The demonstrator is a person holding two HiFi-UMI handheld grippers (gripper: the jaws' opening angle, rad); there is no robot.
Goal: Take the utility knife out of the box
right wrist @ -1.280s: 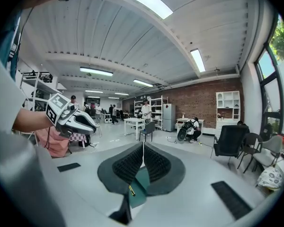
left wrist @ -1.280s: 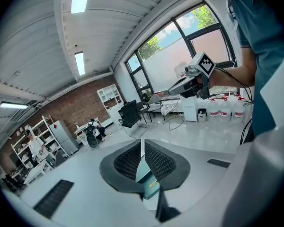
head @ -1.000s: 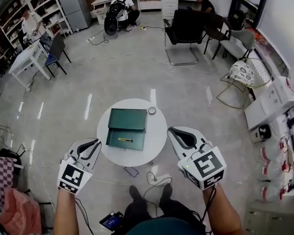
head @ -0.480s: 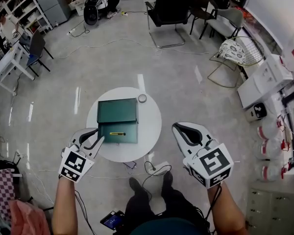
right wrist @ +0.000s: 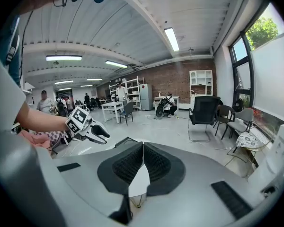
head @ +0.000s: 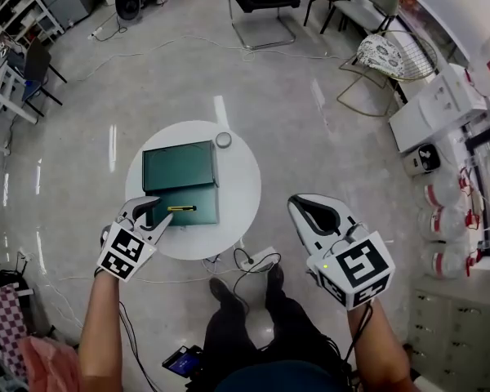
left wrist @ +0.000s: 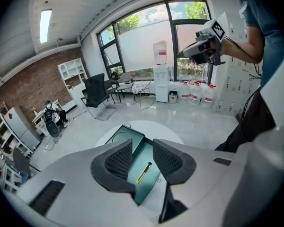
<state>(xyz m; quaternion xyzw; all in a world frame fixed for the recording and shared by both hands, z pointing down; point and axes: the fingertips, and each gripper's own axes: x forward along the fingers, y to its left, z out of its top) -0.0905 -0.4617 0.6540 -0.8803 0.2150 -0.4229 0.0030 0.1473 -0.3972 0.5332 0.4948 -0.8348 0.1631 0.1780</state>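
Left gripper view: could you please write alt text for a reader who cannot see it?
The left gripper, its jaws apart, just opening and empty, points down at a yellow utility knife lying in an open green box on a round white table. Large windows fill the far wall.

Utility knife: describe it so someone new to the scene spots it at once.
On the round white table mid-floor lies an open dark green box. The utility knife lies flat in the box's half nearer the person: a slim yellow bar with a dark tip, the only yellow thing there, unlike the small ring outside the box.
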